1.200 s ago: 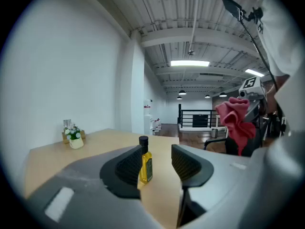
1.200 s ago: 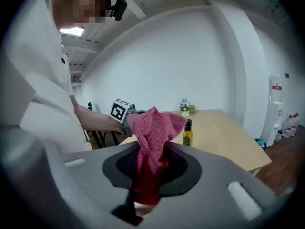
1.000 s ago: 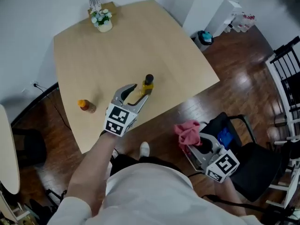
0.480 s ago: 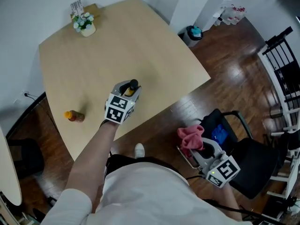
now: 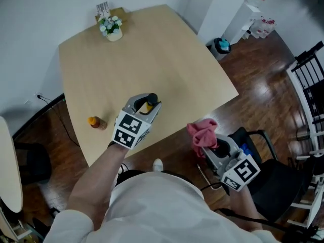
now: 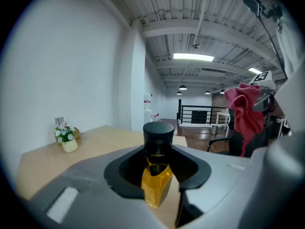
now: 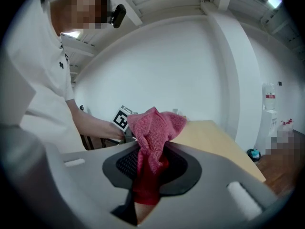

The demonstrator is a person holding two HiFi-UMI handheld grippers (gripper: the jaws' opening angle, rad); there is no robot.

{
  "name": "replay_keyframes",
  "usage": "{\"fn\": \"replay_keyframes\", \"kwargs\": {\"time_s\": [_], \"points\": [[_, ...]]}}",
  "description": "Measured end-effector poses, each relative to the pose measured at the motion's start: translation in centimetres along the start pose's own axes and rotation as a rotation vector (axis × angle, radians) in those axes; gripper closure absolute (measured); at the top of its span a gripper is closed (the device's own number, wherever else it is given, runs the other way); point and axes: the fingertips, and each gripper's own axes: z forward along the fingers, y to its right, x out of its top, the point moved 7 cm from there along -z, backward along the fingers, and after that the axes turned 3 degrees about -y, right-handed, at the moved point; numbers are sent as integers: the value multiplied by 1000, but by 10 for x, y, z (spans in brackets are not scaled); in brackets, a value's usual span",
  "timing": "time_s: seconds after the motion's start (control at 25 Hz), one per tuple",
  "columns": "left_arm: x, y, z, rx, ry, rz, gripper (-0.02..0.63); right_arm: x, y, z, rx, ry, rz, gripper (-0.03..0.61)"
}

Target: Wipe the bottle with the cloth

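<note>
Between the left gripper's (image 6: 157,178) jaws stands the bottle (image 6: 157,142): the 2 jaws are closing tight on its neck, just under the black cap, with amber liquid showing below. Its base is hidden behind the gripper body in both views, so I cannot tell whether it rests on the table (image 5: 152,49) or is lifted clear. From the head view only the cap and a sliver of amber show past the marker cube.

Pinched in the right gripper (image 7: 147,175), whose jaws are clamped together on it, is the pink cloth (image 7: 155,130). 1 bunched end sticks up above the jaws and the other runs down into the gap, where its tip is cut off.

Outward from there, the bottle sits over the near part of the table, close to the near edge, with bare wood open to the far side and to the right. A small orange bottle (image 5: 95,122) lies on its side to the left, well apart from the left gripper. A flower pot (image 5: 112,28) stands at the far corner. The right gripper hangs off the table over the wooden floor (image 5: 263,85), right of the near edge, just beside a black chair (image 5: 263,163), apart from the bottle.
</note>
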Motion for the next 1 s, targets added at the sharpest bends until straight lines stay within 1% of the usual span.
{"fn": "replay_keyframes", "kwargs": {"time_s": [0.12, 0.32, 0.44, 0.52, 0.6, 0.68, 0.8, 1.0], "points": [[11, 1, -36, -1, 4, 35, 462, 38, -9, 31, 55, 53, -56, 491], [11, 10, -82, -9, -16, 68, 462, 103, -48, 81, 197, 118, -156, 491], [3, 11, -103, -15, -33, 81, 462, 128, -81, 117, 294, 92, -216, 491], [-2, 9, -117, -23, -44, 91, 462, 137, -107, 139, 353, 47, -269, 491], [-9, 8, -130, -29, -53, 97, 462, 140, -131, 157, 393, 3, -322, 491], [-16, 5, -143, -30, -58, 89, 462, 141, -144, 171, 403, -29, -348, 491], [-15, -1, -156, -34, -46, 100, 462, 135, -145, 182, 372, -64, -352, 491], [-14, -5, -173, -54, -36, 110, 462, 126, -136, 180, 306, -56, -276, 491]]}}
